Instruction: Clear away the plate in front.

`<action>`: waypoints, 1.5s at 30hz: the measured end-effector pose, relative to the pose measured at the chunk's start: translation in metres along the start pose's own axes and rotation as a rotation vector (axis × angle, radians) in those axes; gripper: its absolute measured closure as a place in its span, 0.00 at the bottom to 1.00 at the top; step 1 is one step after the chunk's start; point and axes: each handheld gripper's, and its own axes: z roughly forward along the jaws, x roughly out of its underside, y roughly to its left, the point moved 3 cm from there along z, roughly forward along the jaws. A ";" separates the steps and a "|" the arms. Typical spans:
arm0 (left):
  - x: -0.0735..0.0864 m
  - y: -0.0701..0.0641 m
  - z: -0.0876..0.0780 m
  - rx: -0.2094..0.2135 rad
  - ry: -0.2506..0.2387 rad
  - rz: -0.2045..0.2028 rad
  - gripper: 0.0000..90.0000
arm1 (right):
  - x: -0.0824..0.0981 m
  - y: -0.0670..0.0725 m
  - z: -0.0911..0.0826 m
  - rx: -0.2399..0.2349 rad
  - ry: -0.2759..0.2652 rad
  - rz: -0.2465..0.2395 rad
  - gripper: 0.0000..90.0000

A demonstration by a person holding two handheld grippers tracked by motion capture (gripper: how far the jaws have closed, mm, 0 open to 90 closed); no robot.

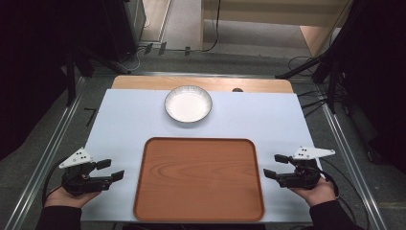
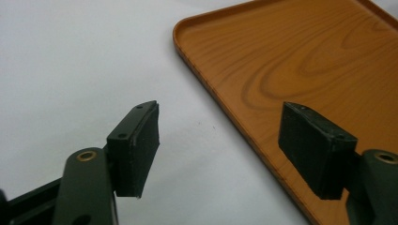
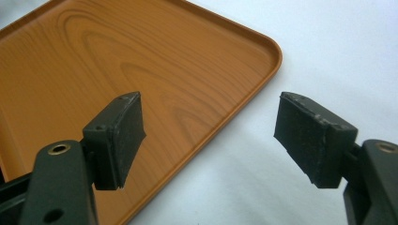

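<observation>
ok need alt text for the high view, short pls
An empty orange wood-grain tray lies on a white table, with a round white bowl beyond it. Hand-held black grippers, left gripper and right gripper, flank the tray, jaws open.

Grey floor (image 1: pixel 239 60) beyond the table, black cables (image 1: pixel 306 62) trailing, dark stands either side, pale wooden furniture (image 1: pixel 268 12) behind.

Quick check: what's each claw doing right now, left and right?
Left claw: open, holding nothing, beside the tray.
Right claw: open, holding nothing, beside the tray.
</observation>
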 end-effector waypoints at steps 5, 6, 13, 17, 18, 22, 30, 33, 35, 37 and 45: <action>0.000 0.001 0.002 -0.018 0.021 0.012 0.30 | 0.000 0.001 -0.001 -0.002 0.004 -0.007 0.28; 0.000 0.001 0.003 -0.017 0.027 0.016 0.30 | 0.000 0.001 -0.001 -0.002 0.006 -0.005 0.27; 0.001 0.002 0.005 -0.022 0.038 0.014 0.29 | 0.002 0.001 0.000 0.000 0.010 -0.006 0.27; 0.001 0.002 0.005 -0.032 0.043 0.018 0.30 | 0.002 0.001 0.000 0.001 0.013 -0.003 0.27; 0.001 0.002 0.005 -0.039 0.049 0.027 0.30 | 0.002 0.001 0.000 0.001 0.013 -0.003 0.27; 0.001 0.003 0.006 -0.050 0.063 0.034 0.30 | 0.002 0.001 0.000 0.000 0.018 -0.002 0.27; 0.000 0.002 0.008 -0.048 0.078 0.021 0.29 | 0.002 0.001 0.000 0.003 0.019 -0.004 0.27; 0.000 0.001 0.009 -0.053 0.089 0.019 0.29 | 0.002 0.001 0.000 0.005 0.021 -0.004 0.27; 0.001 0.001 0.009 -0.069 0.098 0.010 0.30 | 0.002 0.001 0.001 0.005 0.022 -0.005 0.27; 0.001 0.000 0.007 -0.057 0.089 -0.010 0.32 | 0.002 0.001 0.001 0.008 0.023 -0.004 0.27; 0.001 0.000 0.009 -0.069 0.116 -0.021 0.31 | 0.002 0.002 0.002 0.007 0.034 -0.012 0.27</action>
